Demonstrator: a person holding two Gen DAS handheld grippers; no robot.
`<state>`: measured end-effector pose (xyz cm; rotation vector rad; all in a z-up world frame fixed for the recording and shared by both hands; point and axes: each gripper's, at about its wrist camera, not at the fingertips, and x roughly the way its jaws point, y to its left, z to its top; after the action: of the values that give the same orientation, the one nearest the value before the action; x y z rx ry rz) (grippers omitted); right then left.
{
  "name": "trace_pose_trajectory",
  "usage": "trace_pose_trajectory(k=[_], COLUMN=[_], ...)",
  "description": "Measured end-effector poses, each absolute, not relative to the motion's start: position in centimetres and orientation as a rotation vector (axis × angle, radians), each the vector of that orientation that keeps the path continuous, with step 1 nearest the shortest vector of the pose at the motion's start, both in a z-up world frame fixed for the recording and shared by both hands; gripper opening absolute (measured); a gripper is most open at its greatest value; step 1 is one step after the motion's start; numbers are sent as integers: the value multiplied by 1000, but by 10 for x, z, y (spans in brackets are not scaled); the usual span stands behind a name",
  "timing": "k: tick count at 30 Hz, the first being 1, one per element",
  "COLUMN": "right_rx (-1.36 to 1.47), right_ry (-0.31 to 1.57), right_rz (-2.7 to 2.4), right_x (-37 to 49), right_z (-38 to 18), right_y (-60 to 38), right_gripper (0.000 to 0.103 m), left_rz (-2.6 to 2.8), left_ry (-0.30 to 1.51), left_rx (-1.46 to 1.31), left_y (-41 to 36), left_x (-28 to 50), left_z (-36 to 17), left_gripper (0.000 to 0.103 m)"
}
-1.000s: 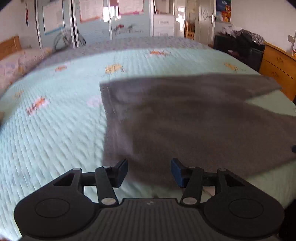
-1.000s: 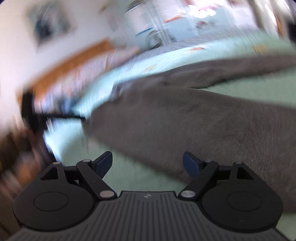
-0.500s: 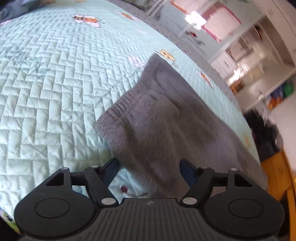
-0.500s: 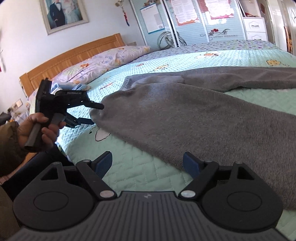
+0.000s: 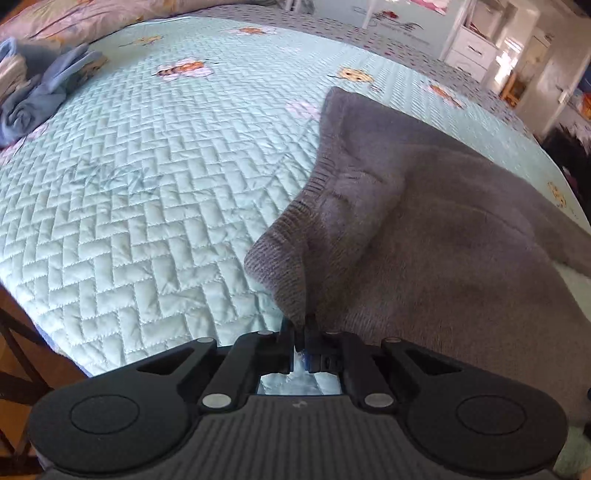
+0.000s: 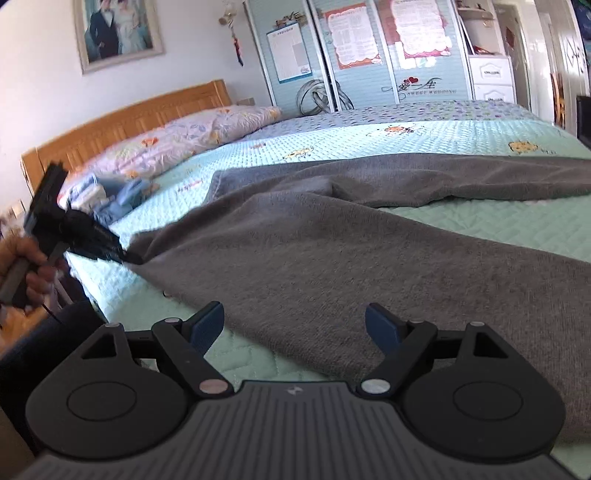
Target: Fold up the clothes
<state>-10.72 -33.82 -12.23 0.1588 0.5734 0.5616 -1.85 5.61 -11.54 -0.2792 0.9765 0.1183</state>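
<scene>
Bed with mint quilt fills both views; wooden headboard far left, pillow below it. Wardrobe with posters along the far wall, framed photo on the wall left of it.

Grey sweater spread across the near half of the quilt, one sleeve running far right. Its ribbed hem corner is lifted into a peak at the near left bed edge.

Pile of blue clothes on the quilt far left, near the pillow.

Left gripper: jaws have just been closing, now pinched tight on the hem corner, cloth between the pads. In the right wrist view it shows at far left, blurred, gripped by a hand.

Right gripper: jaws wide, nothing between the pads, hovering over the sweater's near edge and the quilt, not touching the cloth.
</scene>
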Motion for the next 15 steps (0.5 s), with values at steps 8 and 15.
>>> trace_pose_trajectory(k=[8,15], right_rx=[512,559], right_ry=[608,737], right_rz=[669,728], right_x=[-52,-6], right_z=[-116,-131], right_y=[-362,-347], right_gripper=[86,87], left_rz=[68,-139], left_ry=[1009,961], left_rx=[-402,-410], left_y=[78,66], left_x=[-39,-69], left_z=[-119,-97], left_gripper=[19,25])
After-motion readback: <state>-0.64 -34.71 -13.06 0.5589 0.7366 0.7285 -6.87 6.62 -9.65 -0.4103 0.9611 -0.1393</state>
